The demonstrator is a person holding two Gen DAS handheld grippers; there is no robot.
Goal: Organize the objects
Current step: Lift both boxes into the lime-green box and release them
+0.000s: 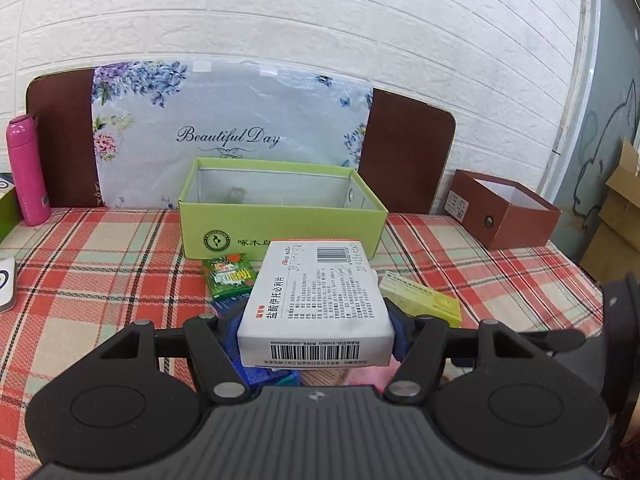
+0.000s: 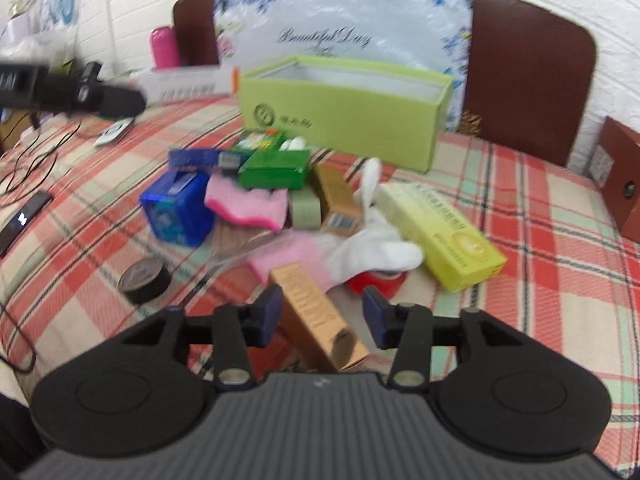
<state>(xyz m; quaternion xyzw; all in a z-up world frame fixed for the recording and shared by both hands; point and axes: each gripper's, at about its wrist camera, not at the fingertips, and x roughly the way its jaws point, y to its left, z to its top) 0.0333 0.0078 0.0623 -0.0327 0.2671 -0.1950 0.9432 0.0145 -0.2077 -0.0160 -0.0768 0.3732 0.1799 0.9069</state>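
The left hand-held gripper [image 1: 316, 330] squeezes a white medicine box [image 1: 320, 300] between its blue pads and holds it up above the checked cloth [image 1: 100, 280]. Just past it on the cloth lie a small green packet [image 1: 230, 276] and a yellow-green carton [image 1: 424, 296]. Farther back stands the open green box [image 1: 280, 208], and a brown box [image 1: 504, 212] sits off to the right, near the wall.

The right hand-held gripper [image 2: 322, 314] is apart, not pinching. A gold box [image 2: 316, 316] lies between its pads; the left pad sits right beside it and the right pad is clear of it. Beyond are a red tape roll [image 2: 376, 282], a white glove [image 2: 372, 252], a pink sponge [image 2: 248, 204], a blue box [image 2: 178, 210] and a dark tape roll [image 2: 146, 280], all in a messy pile. The pink bottle [image 2: 164, 47] stands at the far wall.
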